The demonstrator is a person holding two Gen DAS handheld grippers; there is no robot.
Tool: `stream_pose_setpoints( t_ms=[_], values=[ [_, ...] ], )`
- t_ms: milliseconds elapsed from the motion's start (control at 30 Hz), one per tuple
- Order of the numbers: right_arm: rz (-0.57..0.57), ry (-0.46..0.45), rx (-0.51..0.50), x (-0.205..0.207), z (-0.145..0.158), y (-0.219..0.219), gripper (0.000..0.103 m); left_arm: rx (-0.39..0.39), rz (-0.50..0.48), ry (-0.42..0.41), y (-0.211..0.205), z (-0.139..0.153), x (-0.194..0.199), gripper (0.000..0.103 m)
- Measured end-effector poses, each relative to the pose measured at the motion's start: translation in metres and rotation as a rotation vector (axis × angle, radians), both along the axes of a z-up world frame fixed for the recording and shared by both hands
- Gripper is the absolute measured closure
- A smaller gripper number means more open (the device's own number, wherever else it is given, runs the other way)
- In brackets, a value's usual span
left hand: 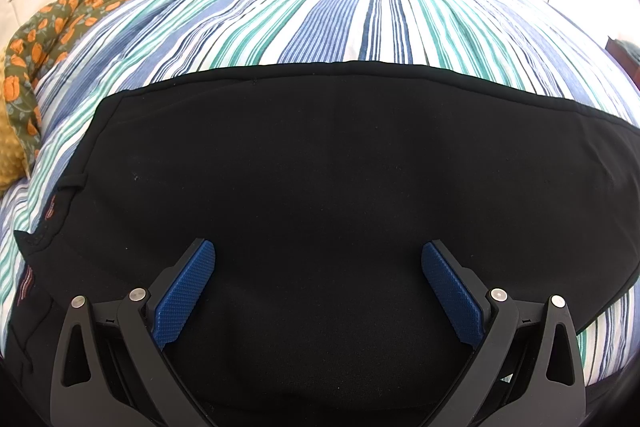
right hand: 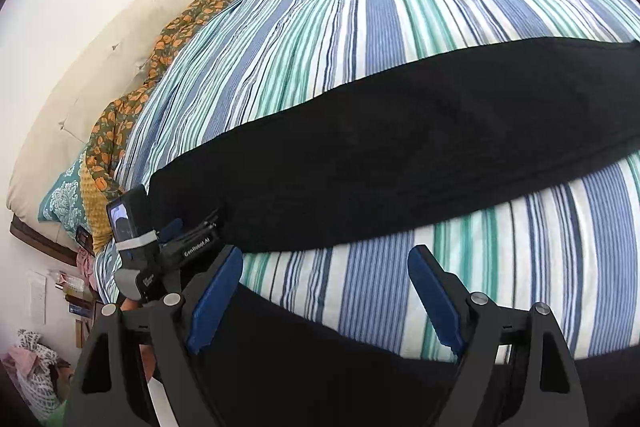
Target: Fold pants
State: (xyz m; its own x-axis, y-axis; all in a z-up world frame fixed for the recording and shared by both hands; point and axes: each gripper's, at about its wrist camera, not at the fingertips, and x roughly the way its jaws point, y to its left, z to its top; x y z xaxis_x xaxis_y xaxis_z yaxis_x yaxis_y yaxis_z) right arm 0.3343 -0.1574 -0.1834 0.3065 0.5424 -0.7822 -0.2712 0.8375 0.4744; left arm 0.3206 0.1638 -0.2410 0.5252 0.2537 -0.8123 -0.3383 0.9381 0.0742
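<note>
My left gripper (left hand: 319, 287): black arms, silver pivot screws | pads (left hand: 186, 297): blue, knurled | my right gripper (right hand: 325, 291): identical build, blue pads.

Bright daylight, blown-out top; fisheye vignette; right view blurred.

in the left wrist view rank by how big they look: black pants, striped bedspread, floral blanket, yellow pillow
1. black pants, though nearness to the camera inflates them
2. striped bedspread, partly covered by the pants
3. floral blanket
4. yellow pillow, cut off at the frame edge
</note>
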Motion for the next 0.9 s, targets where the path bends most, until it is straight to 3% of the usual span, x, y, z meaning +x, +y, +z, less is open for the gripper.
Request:
stream_pose_setpoints(
  t_ms=[167,300,367,433,467,600,700,800,900],
  values=[
    [0.093,-0.045,-0.023,0.039,-0.01,0.045,0.019,0.0,0.001,0.002,0.0,0.0,0.0,0.001],
    [0.143,-0.015,-0.033,0.076,-0.04,0.07,0.018,-0.016,0.001,-0.006,0.001,-0.002,-0.001,0.0],
    [0.19,0.005,-0.082,0.094,-0.06,0.073,0.019,-0.027,0.0,-0.01,0.003,-0.002,-0.002,0.001],
    [0.223,-0.001,-0.084,0.11,-0.07,0.056,0.026,-0.027,-0.001,-0.016,0.003,-0.002,-0.003,0.001],
    [0.234,-0.02,-0.072,0.117,-0.069,0.039,0.031,-0.026,-0.001,-0.018,0.002,-0.003,-0.002,0.001],
    [0.138,-0.099,-0.157,0.148,-0.061,-0.064,0.031,-0.014,0.0,-0.024,0.001,-0.005,-0.002,0.001],
    [-0.065,-0.096,-0.227,0.17,-0.057,-0.178,0.031,-0.005,0.001,-0.028,0.0,-0.006,-0.002,0.001],
    [-0.365,-0.072,-0.415,0.181,-0.045,-0.288,0.029,0.006,0.002,-0.028,0.0,-0.007,-0.001,0.001],
    [-0.487,-0.068,-0.433,0.189,-0.027,-0.346,0.029,0.011,0.004,-0.029,0.0,-0.008,-0.001,0.001]
  ],
)
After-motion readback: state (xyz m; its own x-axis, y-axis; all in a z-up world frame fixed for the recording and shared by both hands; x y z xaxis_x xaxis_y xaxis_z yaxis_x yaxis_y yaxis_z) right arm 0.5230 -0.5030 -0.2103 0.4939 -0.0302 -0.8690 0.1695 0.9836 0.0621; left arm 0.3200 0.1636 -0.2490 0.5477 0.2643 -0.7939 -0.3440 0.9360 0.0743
